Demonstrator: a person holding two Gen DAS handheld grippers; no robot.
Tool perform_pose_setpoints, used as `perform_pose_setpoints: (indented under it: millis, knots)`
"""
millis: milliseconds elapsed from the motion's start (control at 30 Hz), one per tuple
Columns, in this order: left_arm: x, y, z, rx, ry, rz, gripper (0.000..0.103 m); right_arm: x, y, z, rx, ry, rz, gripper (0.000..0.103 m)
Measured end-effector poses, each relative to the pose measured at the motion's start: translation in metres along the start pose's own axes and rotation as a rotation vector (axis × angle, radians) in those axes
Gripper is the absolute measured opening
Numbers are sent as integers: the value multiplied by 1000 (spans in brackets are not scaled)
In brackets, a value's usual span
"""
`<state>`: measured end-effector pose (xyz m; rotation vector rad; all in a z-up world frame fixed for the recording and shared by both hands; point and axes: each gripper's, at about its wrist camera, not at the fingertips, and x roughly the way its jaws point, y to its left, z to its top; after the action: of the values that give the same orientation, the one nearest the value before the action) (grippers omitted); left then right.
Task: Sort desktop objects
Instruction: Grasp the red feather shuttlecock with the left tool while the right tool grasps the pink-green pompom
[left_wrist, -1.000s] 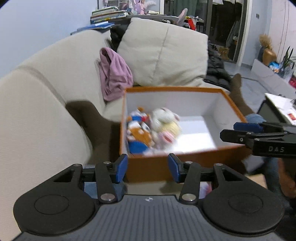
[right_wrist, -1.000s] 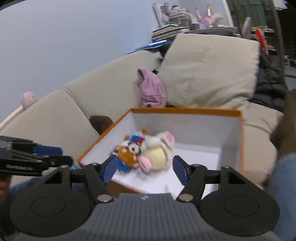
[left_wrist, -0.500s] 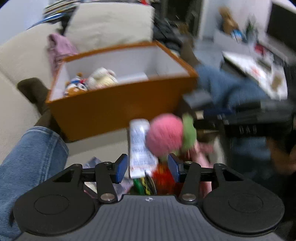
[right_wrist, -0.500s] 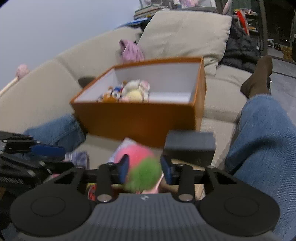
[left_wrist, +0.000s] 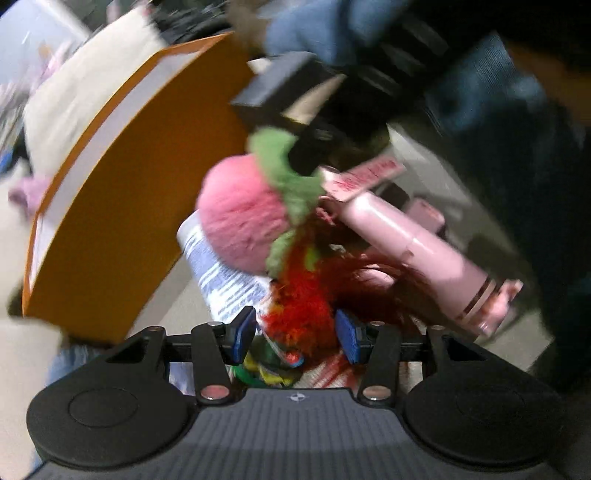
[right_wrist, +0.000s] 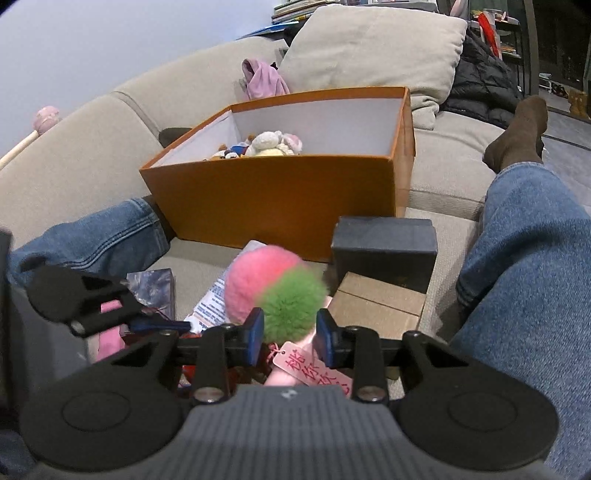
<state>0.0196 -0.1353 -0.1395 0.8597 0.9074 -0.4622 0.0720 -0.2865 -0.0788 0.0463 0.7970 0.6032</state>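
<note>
My right gripper (right_wrist: 290, 335) pinches the plush peach (right_wrist: 275, 293) by its green leaf (soft, light, squashy) near the sofa (right_wrist: 439, 166) seat's front edge.

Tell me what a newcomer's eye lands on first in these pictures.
First, the fluffy pink-and-green peach plush, its green tuft clamped in the right gripper above a pile of clutter on the sofa. Just behind stands the open orange box with soft toys in its far left corner. The left gripper hovers open over a red tassel.
</note>
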Motion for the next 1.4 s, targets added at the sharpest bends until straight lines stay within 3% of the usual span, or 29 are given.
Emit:
perform_pose_setpoints:
  millis: [67, 167, 300, 400, 667, 900, 1067, 1300, 1400]
  knots:
    - [7, -6, 2, 48, 14, 17, 56, 0, -2, 0, 8, -4, 13, 34]
    - [10, -5, 4, 51, 4, -15, 40, 1, -4, 0, 19, -9, 29, 34]
    - [9, 3, 0, -8, -7, -77, 21, 2, -6, 0, 27, -16, 35, 34]
    - [3, 17, -7, -106, -18, -86, 14, 1, -7, 1, 33, -18, 37, 34]
    - [-36, 71, -31, -447, -117, -116, 11, -1, -1, 3, -5, -28, 20, 35]
    - [-71, 133, -52, -788, -255, -78, 11, 14, 22, 18, -134, 9, 28, 48]
    - [-69, 157, -51, -912, -288, -51, 11, 44, 38, 26, -248, 85, -8, 59]
    - [-61, 176, -55, -983, -308, -53, 11, 82, 46, 22, -349, 166, -61, 59]
    - [-47, 182, -55, -1008, -294, -59, 11, 94, 44, 18, -371, 180, -73, 52]
